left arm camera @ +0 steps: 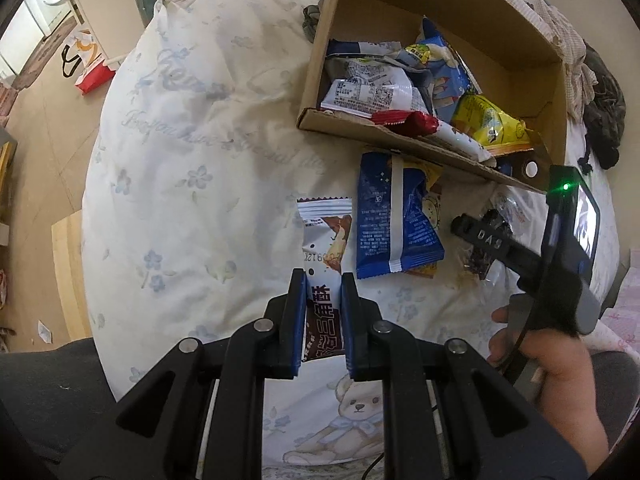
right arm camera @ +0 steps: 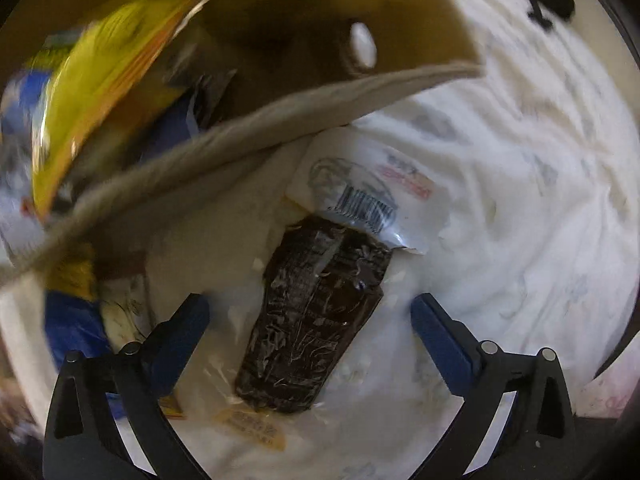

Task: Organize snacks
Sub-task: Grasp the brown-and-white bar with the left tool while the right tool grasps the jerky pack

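Note:
My left gripper (left arm camera: 323,280) is shut on a white and brown snack packet (left arm camera: 326,240) above the white floral bedsheet (left arm camera: 192,152). A blue snack bag (left arm camera: 394,220) lies just right of it. A cardboard box (left arm camera: 532,36) at the upper right holds several snack packets, with a red one (left arm camera: 412,122) on its front edge. My right gripper (right arm camera: 310,312) is open, its fingers on either side of a clear packet with a dark brown snack (right arm camera: 316,312) on the sheet, below the box flap (right arm camera: 240,140). It also shows in the left wrist view (left arm camera: 480,232).
The bed edge drops to a wooden floor (left arm camera: 44,128) at the left, with a red and white bag (left arm camera: 86,64) there. Dark clothing (left arm camera: 604,112) lies right of the box. A yellow packet (right arm camera: 100,80) sits in the box near my right gripper.

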Demonstrator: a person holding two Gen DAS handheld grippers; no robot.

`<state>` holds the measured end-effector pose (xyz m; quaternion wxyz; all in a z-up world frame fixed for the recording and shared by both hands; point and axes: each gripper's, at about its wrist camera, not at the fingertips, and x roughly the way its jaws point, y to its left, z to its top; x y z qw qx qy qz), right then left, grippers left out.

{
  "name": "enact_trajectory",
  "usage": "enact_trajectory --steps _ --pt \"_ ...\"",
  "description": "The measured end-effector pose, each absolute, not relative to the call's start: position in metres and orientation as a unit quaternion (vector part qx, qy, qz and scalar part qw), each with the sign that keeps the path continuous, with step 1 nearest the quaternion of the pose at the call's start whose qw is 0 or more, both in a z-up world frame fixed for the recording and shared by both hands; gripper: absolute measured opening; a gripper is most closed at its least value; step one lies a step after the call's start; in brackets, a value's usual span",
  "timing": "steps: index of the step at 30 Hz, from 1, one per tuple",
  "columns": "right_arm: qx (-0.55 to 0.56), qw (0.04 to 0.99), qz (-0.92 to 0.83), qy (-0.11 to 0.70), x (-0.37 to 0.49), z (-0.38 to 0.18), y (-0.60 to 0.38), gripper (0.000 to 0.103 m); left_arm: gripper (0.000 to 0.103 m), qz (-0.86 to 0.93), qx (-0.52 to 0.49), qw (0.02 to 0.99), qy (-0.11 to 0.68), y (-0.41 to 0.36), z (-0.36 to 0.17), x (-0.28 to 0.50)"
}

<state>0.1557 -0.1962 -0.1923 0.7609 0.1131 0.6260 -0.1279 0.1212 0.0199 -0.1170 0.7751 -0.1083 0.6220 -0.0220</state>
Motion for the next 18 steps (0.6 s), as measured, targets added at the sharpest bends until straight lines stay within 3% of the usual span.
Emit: enact_trajectory --steps 5,7,9,12,18 --pt "0.091 0.764 -0.105 0.63 0.152 -0.194 -0.195 0.101 0.013 -0.023 -0.114 0.777 0.619 0.02 -0.116 0.121" --pt "0.078 0.763 -0.094 0.634 0.151 -0.193 -0.195 0.095 0.013 -0.024 -0.114 0.778 0.618 0.019 -0.115 0.12" --pt "0.074 0.764 -0.082 0.636 0.147 -0.19 -0.194 0.08 0.013 -0.025 -0.115 0.778 0.617 0.019 -0.114 0.119" --pt "0.076 0.766 -0.068 0.635 0.136 -0.184 -0.198 0.066 0.013 -0.026 -0.115 0.78 0.615 0.019 -0.113 0.119" --pt "0.1 0.764 -0.046 0.635 0.113 -0.172 -0.202 0.058 0.013 -0.022 -0.122 0.782 0.611 0.025 -0.107 0.118"
